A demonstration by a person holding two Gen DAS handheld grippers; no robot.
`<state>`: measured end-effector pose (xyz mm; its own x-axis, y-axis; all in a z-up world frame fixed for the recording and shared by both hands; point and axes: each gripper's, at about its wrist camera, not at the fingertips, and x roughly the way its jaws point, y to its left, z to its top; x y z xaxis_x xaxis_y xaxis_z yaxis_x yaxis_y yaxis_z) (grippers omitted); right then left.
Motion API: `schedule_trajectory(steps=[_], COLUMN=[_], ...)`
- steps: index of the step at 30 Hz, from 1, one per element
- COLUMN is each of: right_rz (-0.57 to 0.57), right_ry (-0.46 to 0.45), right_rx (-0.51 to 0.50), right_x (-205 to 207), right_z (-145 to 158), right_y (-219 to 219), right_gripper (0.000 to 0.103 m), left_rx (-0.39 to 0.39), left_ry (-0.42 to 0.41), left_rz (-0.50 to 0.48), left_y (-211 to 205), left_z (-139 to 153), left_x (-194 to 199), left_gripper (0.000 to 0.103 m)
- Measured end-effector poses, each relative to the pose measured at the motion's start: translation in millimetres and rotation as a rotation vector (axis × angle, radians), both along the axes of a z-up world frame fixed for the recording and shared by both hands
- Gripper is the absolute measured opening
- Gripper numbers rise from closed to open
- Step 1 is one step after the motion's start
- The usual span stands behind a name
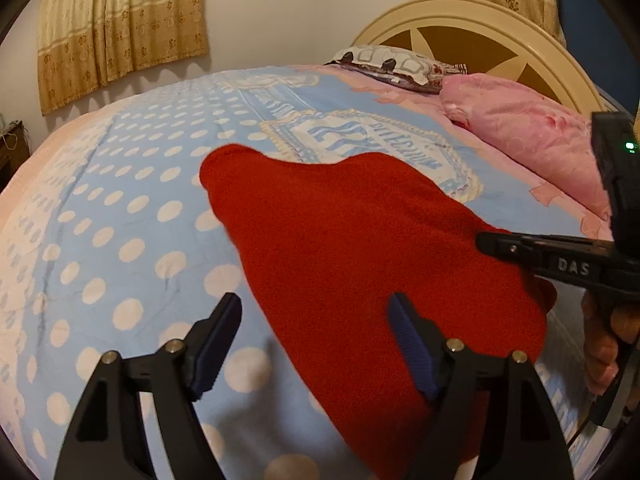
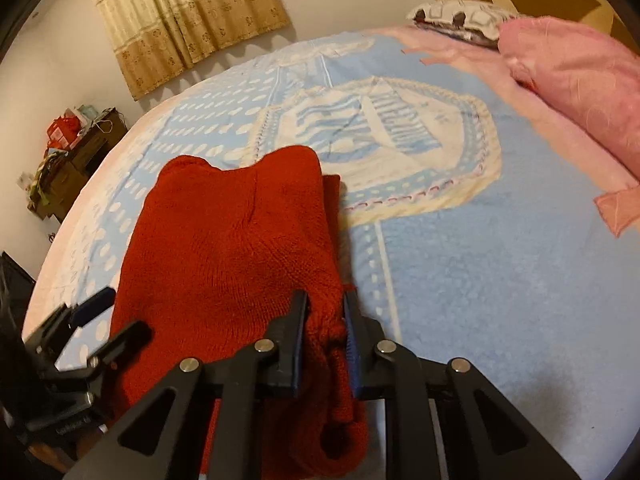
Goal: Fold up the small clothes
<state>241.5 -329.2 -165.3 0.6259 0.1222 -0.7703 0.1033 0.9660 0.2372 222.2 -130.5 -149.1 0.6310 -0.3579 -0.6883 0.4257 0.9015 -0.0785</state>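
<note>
My right hand-held gripper pinches the soft red knit (limp, light); left hand-held gripper gapes empty above its edge.

Warm, dim indoor light with a yellowish cast fills both fisheye views. Straight lines bow strongly toward the dark circular vignette at the corners. The red knitted garment is oversaturated, its stitches soft in the left view and sharper in the right. Soft shadows lie beneath the black gripper fingers. The pale blue dotted bedspread smears slightly.
</note>
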Motion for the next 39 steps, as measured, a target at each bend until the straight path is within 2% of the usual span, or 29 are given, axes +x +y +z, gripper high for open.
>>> schedule_trajectory(steps=[3, 5, 6, 8, 11, 14, 16, 18, 19, 23, 25, 31, 34, 39], right_rz=[0.011, -0.019, -0.031, -0.003, 0.12, 0.287, 0.331, 0.307, 0.268, 0.139, 0.138, 0.144, 0.141, 0.16], right_ry=[0.009, -0.009, -0.042, -0.108, -0.143, -0.09, -0.031, 0.034, 0.078, 0.116, 0.12, 0.095, 0.064, 0.063], right_rx=[-0.008, -0.066, -0.121, -0.161, -0.111, -0.092, -0.163, -0.247, -0.242, -0.091, -0.032, -0.076, -0.143, -0.167], right_x=[4.5, 6.0, 6.6, 10.1, 25.3, 50.3, 65.0, 77.8, 85.8, 97.4, 97.4, 80.0, 72.0, 67.5], right_z=[8.5, 20.4, 30.5, 48.1, 62.5, 54.1, 36.9, 19.4, 8.6, -0.6, -2.0, -0.7, 0.7, 1.3], right_y=[0.9, 2.8, 6.6, 17.8, 42.4, 79.7, 102.0, 109.5, 103.6, 60.3, 49.7, 54.0, 52.3, 52.6], right_gripper=[0.022, 0.042, 0.043, 0.043, 0.043, 0.043, 0.043, 0.043, 0.043, 0.041, 0.041, 0.04, 0.04, 0.04], left_rx=[-0.006, -0.01, -0.012, -0.007, -0.003, -0.001, 0.005, 0.012, 0.014, 0.008, 0.002, -0.001, -0.015, -0.007], left_ry=[-0.008, -0.001, 0.001, -0.002, -0.007, -0.002, -0.002, -0.002, -0.001, 0.008, 0.011, 0.018, 0.019, 0.005], left_rz=[0.016, 0.02, 0.021, 0.02, 0.019, 0.02, 0.018, 0.014, 0.011, 0.005, 0.003, 0.013, 0.014, 0.008], left_y=[2.1, 3.6, 4.1, 4.4, 3.0, 2.3, 1.7, 1.0, 1.0, 2.1, 1.7, 1.5, 6.2, 5.5], left_z=[-2.6, -1.4, -1.0, -1.5, -3.1, -4.2, -4.2, -4.1, -3.9, -5.7, -6.6, -7.4, -1.5, 0.2], left_x=[-0.1, 2.6, 3.4, 4.3, 2.7, 3.5, 3.3, 3.5, 3.8, 5.3, 4.9, 2.9, -4.3, -14.5], left_gripper=[0.083, 0.085, 0.085, 0.085, 0.085, 0.085, 0.085, 0.085, 0.085, 0.087, 0.087, 0.087, 0.087, 0.087])
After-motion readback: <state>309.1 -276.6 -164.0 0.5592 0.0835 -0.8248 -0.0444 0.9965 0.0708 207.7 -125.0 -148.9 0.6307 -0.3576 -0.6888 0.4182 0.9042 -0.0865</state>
